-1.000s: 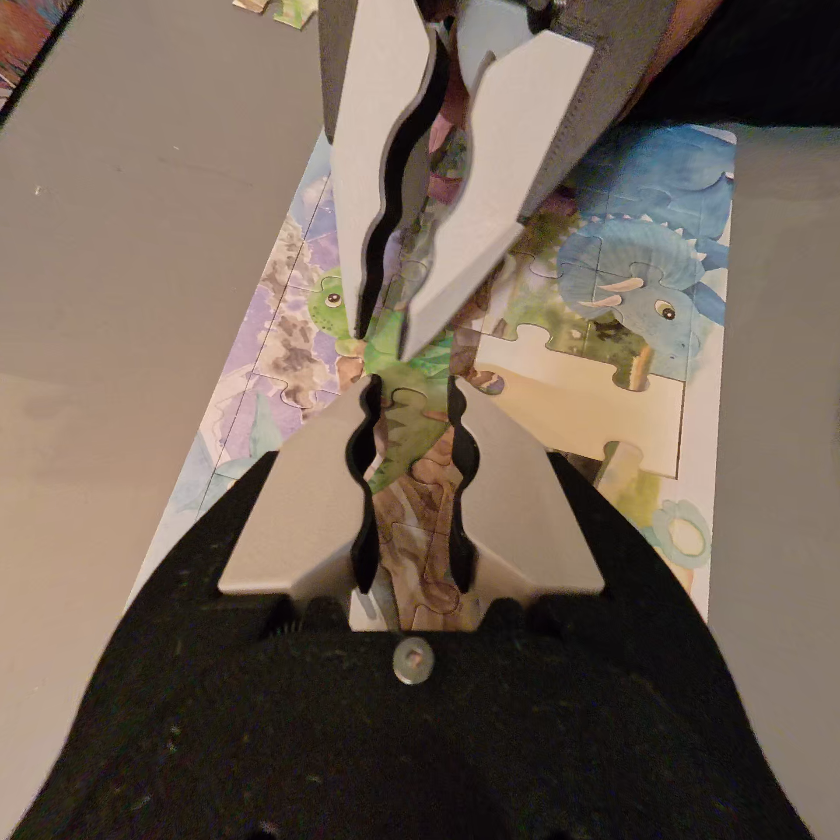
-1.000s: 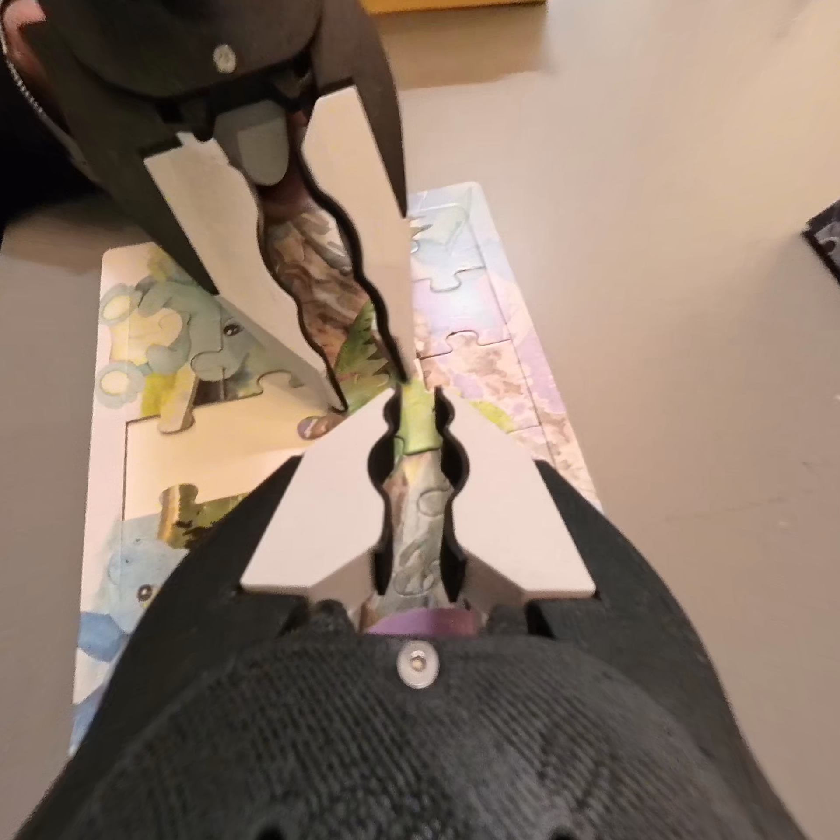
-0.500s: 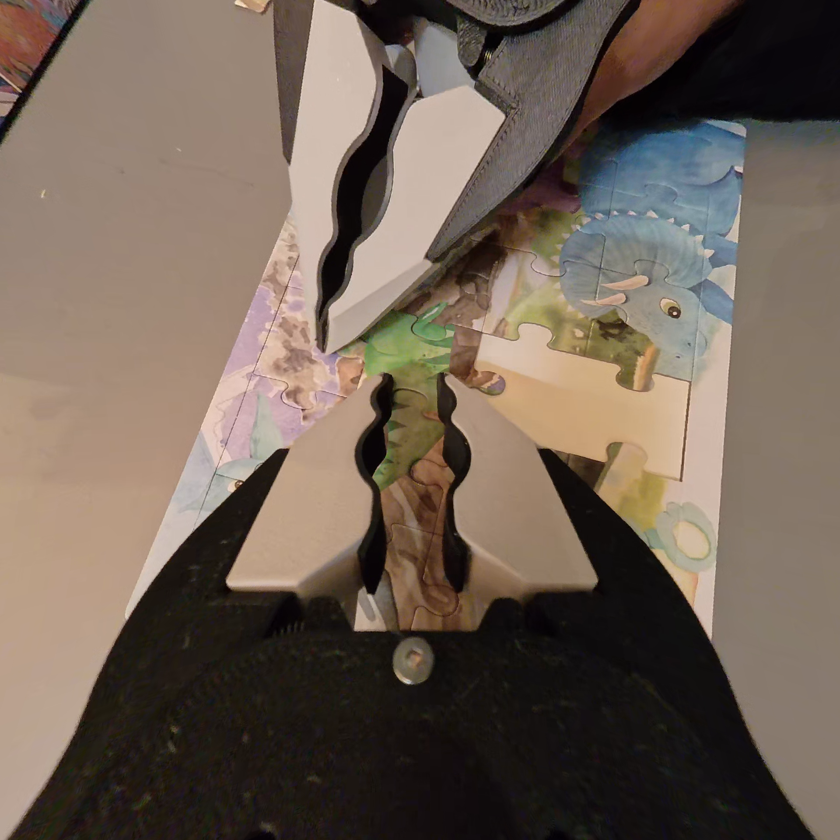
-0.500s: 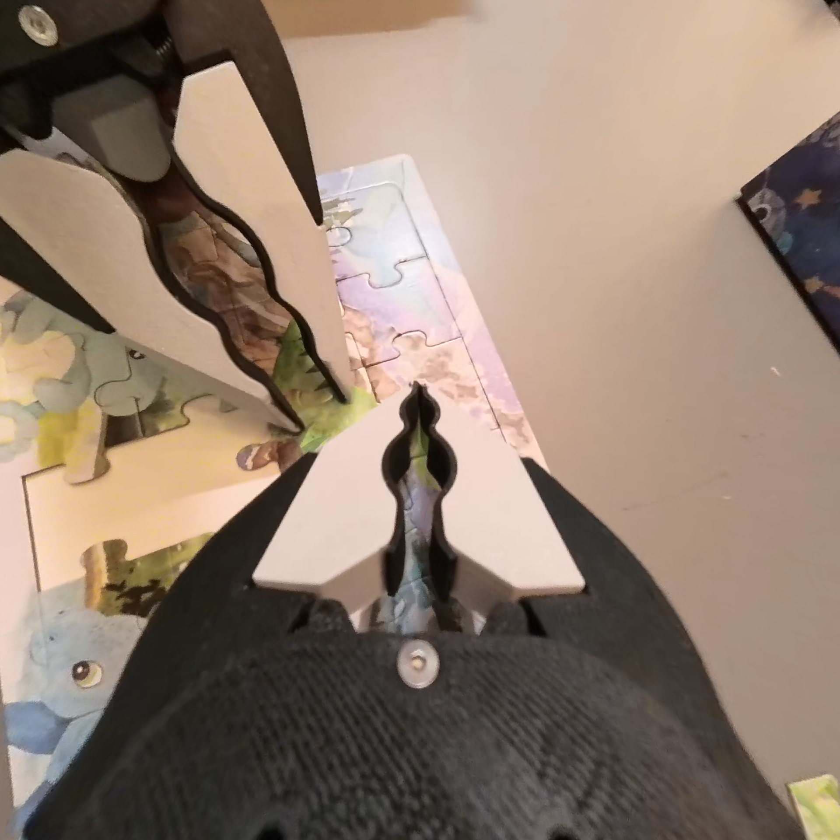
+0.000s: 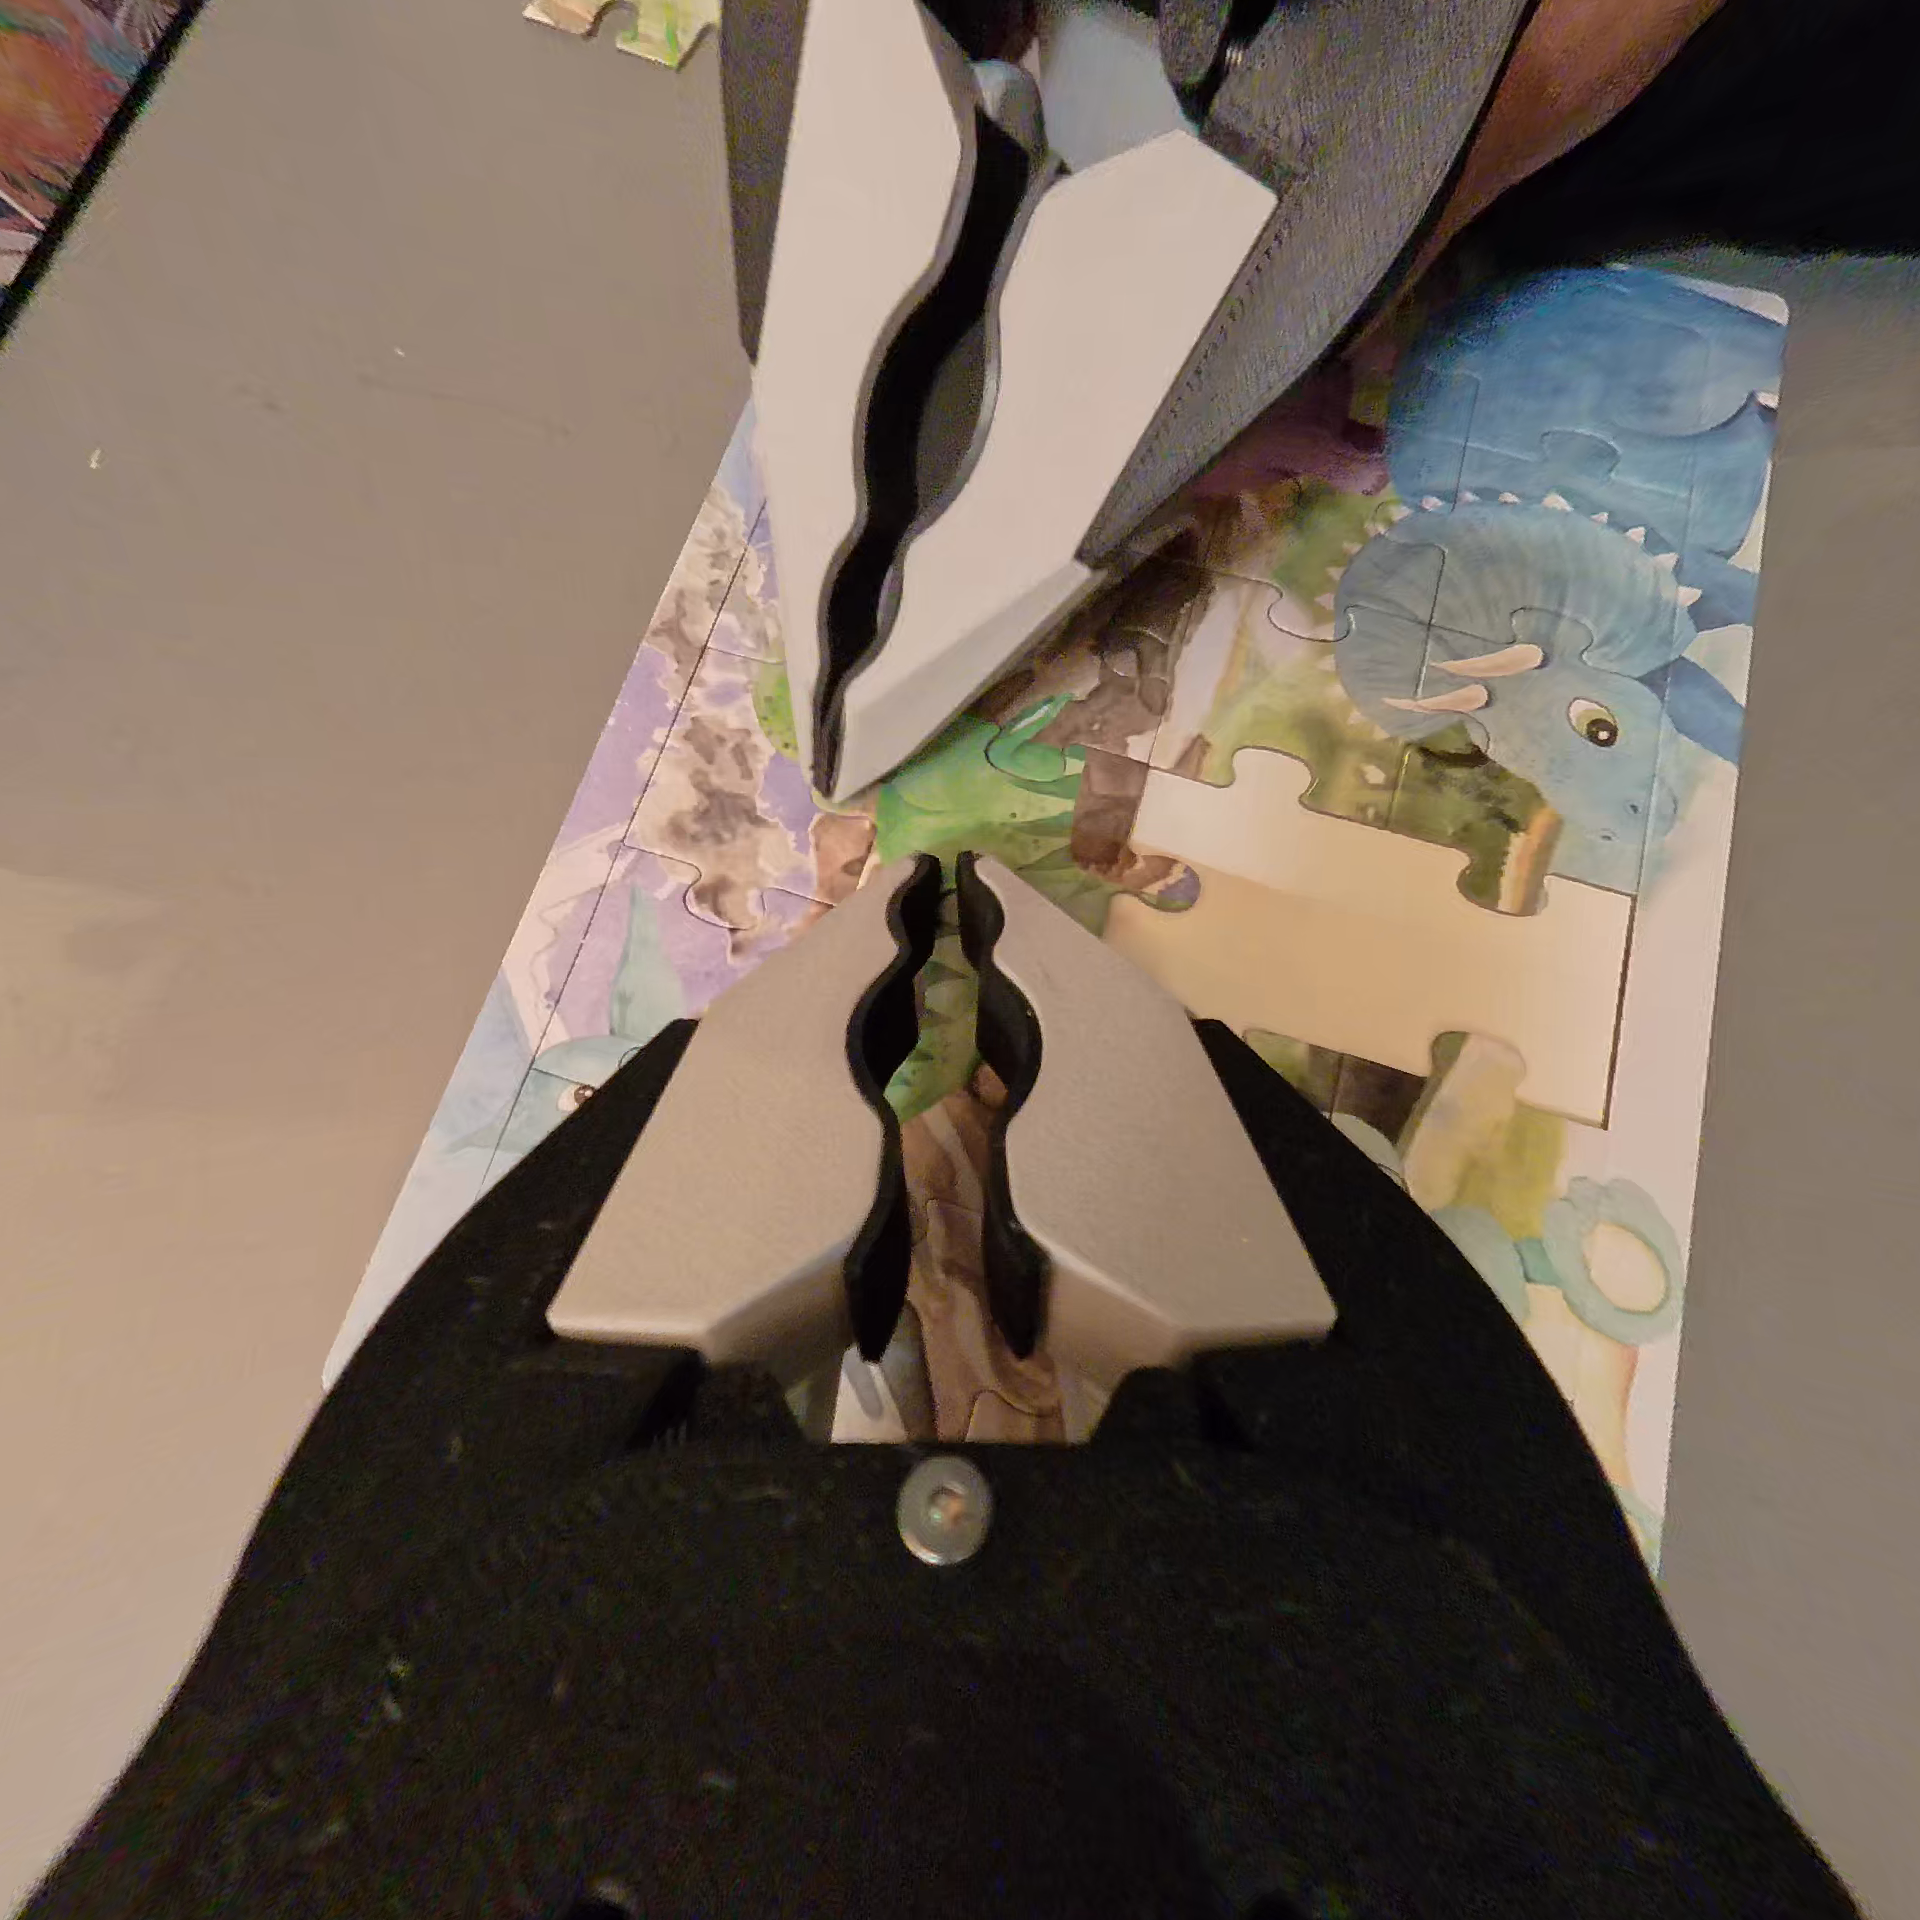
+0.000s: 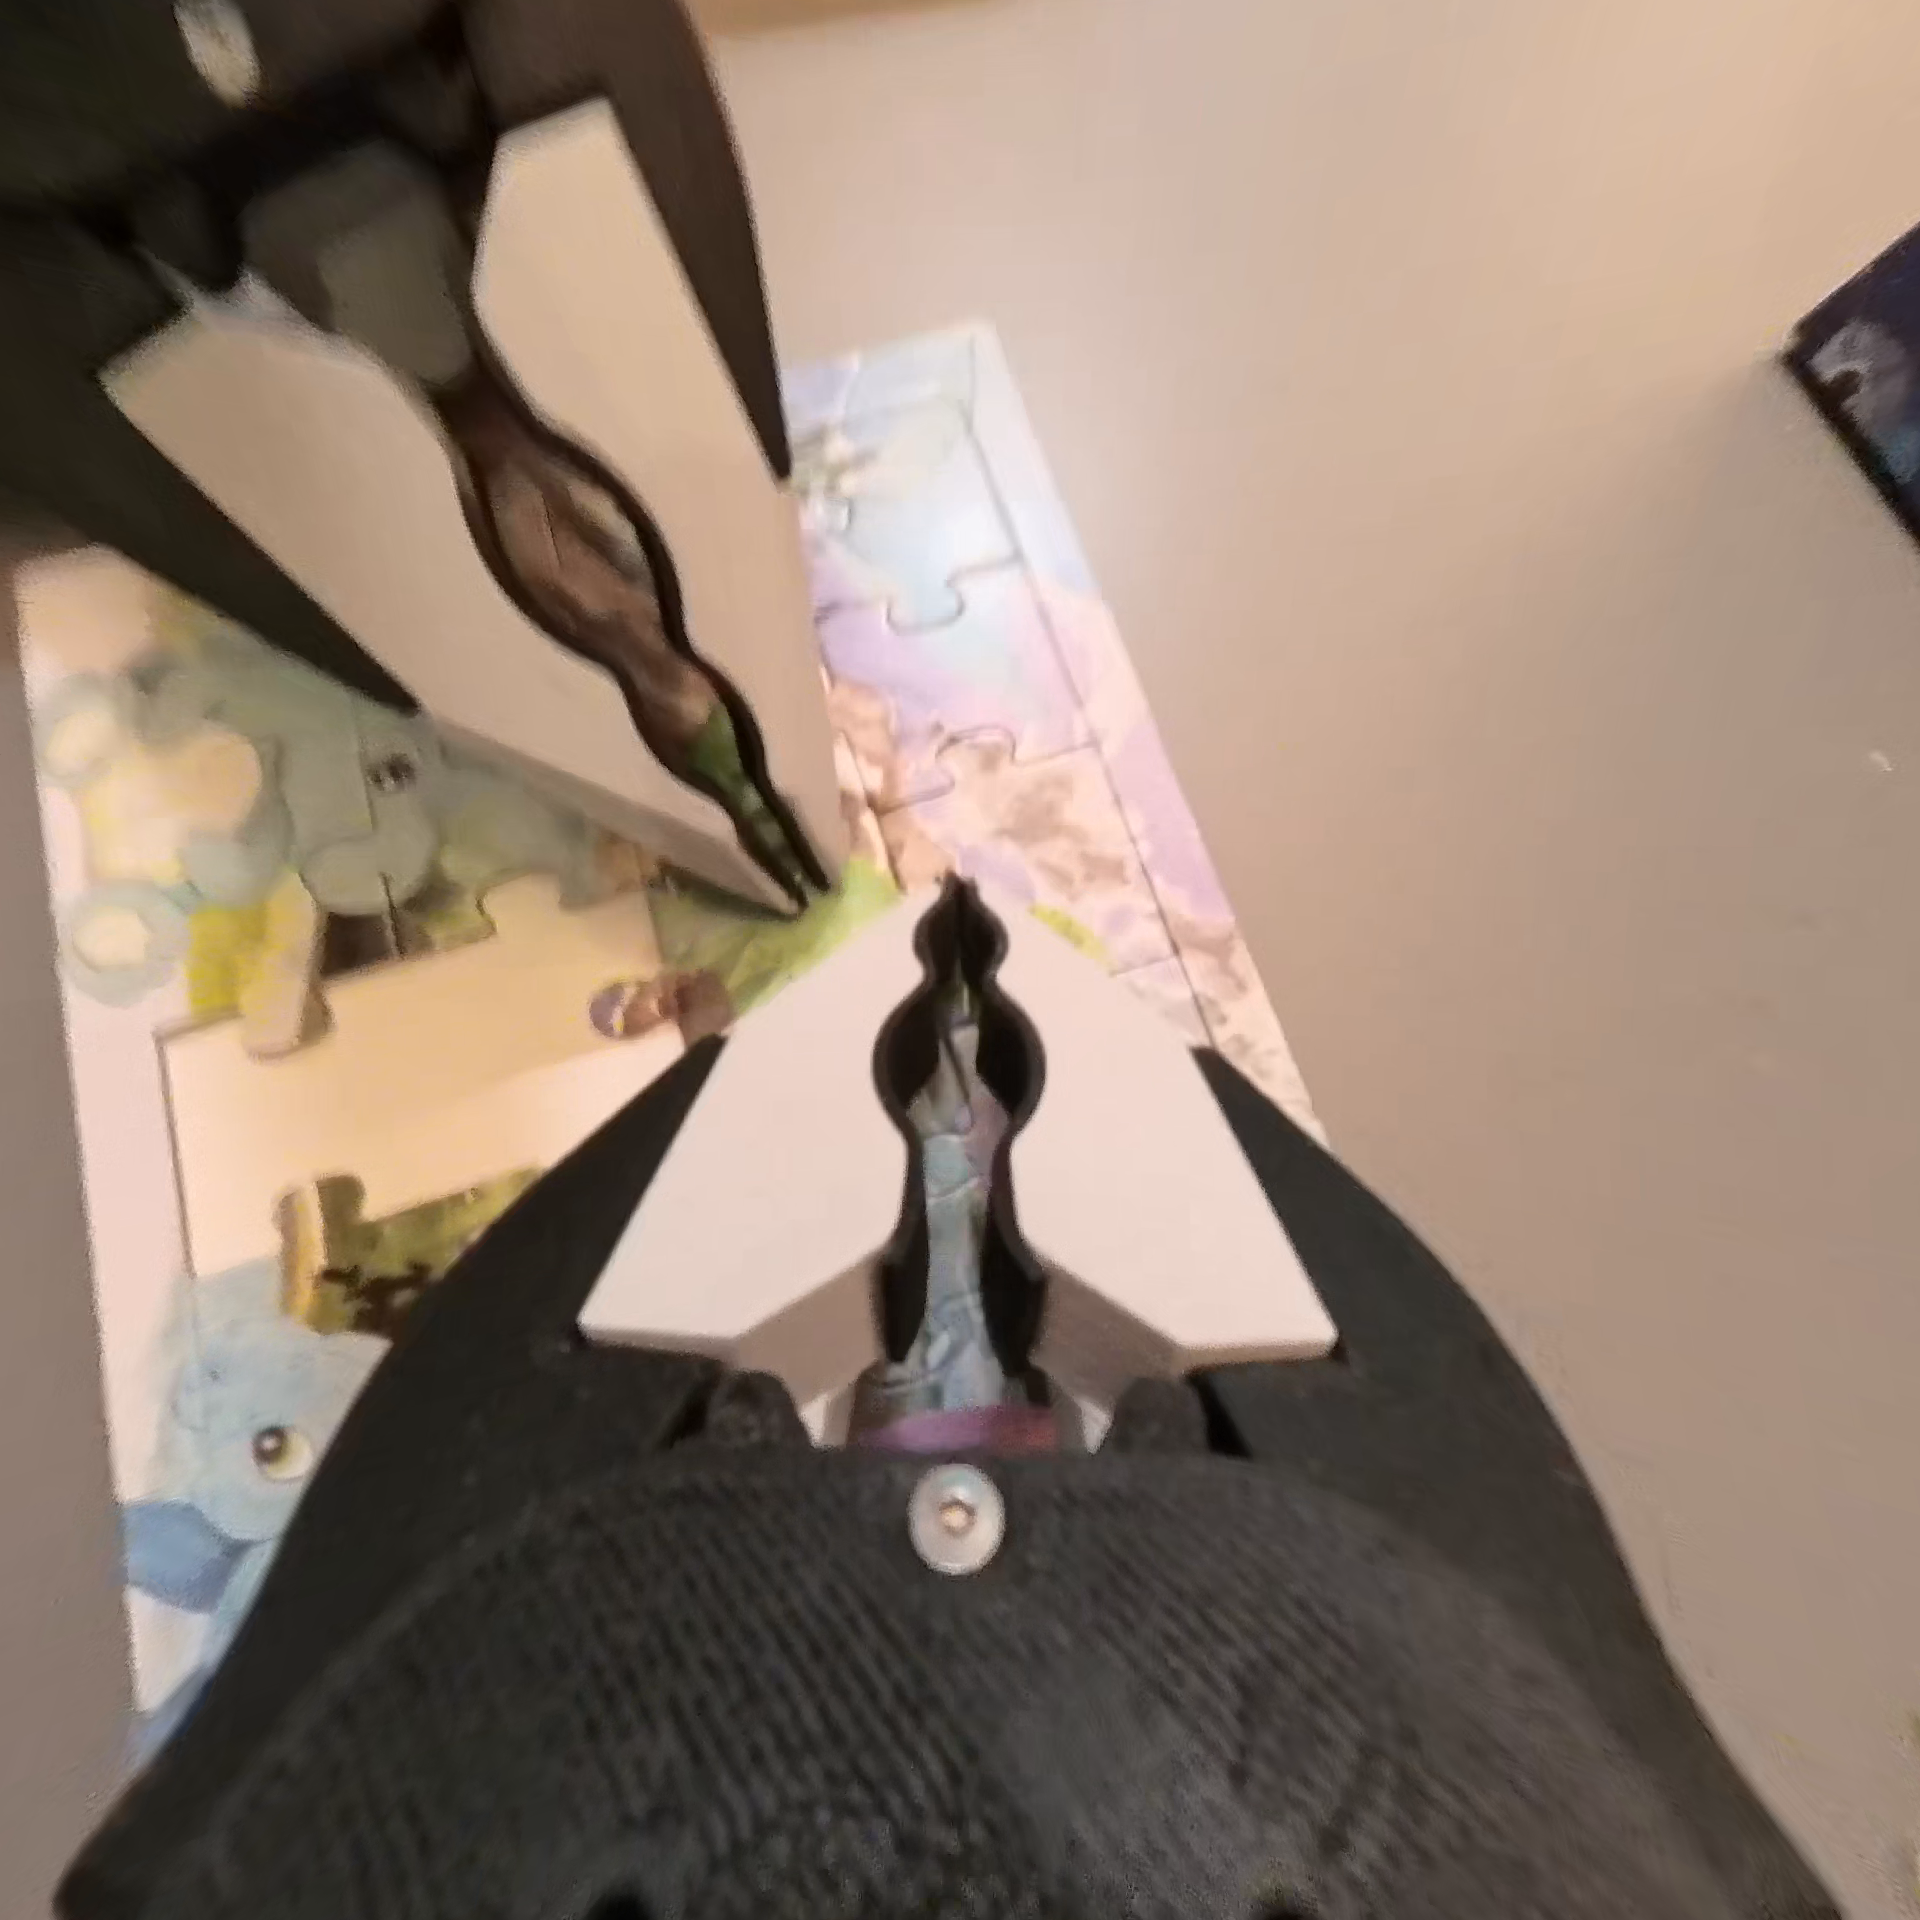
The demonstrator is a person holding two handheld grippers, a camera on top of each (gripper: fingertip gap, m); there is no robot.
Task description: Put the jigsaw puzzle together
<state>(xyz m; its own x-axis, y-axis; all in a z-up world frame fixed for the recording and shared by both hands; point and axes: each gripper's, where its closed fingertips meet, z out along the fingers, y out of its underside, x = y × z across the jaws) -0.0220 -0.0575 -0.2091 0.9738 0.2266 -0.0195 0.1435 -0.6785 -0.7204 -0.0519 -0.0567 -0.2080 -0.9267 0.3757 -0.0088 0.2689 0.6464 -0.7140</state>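
The dinosaur jigsaw puzzle (image 5: 1538,707) lies flat in its pale frame on the grey table. A cream gap (image 5: 1351,956) with no pieces in it shows right of centre, and also in the right wrist view (image 6: 395,1101). My left gripper (image 5: 940,862) is over the green dinosaur piece (image 5: 966,800), empty, with only a thin slit between its tips. My right gripper (image 5: 831,779) comes in from the far side, shut and empty, its tip at the green dinosaur's head. I cannot tell if it touches. In the right wrist view, my right gripper (image 6: 956,883) faces my left gripper (image 6: 800,894) tip to tip.
Loose puzzle pieces (image 5: 623,21) lie at the far edge of the table. A dark colourful board (image 5: 42,104) lies at the far left; a dark one (image 6: 1860,374) shows at the right in the right wrist view. A person's hand (image 5: 1621,125) holds the right gripper. Both grippers' tips are close together, under 4 cm apart. My left gripper's tips are some 11 cm from the dinosaur jigsaw puzzle (image 5: 1538,707).
My left gripper's jaws have closed from clearly apart to almost touching. My right gripper shut its jaws and shifted sideways toward the green dinosaur's head.
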